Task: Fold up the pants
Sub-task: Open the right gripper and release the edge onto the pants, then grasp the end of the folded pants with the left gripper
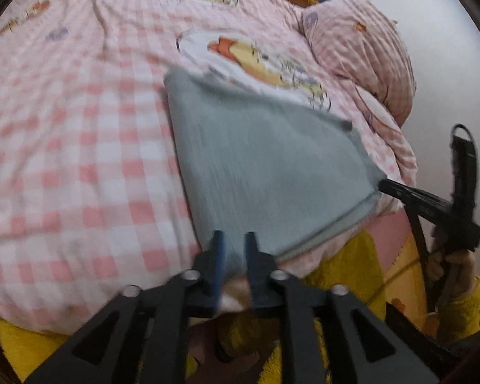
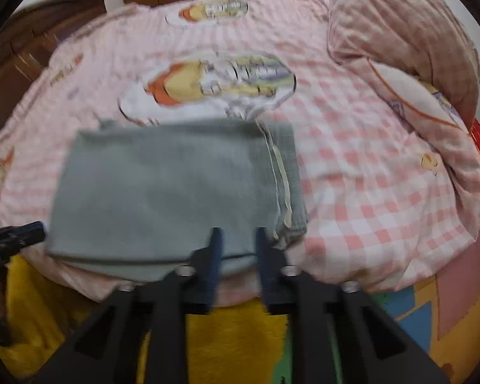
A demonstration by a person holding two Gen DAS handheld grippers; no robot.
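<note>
Pants [image 2: 163,188] lie folded into a grey rectangle on the pink checked bedspread [image 1: 67,147], near edge right at my tips, long axis running left-right btwn both hands. L gripper [image 1: 233,243] and R gripper [image 2: 236,240] both parted w/ nothing pinched. Soft knit cloth, layered hems at R end; near corners equally close.

both grippers point steeply downward side by side, the left gripper [image 1: 233,240] and the right gripper [image 2: 236,236] each with fingers a little apart and pressing on nothing, a yellow-sleeved hand [image 1: 454,262] gripping the right one's handle.
</note>
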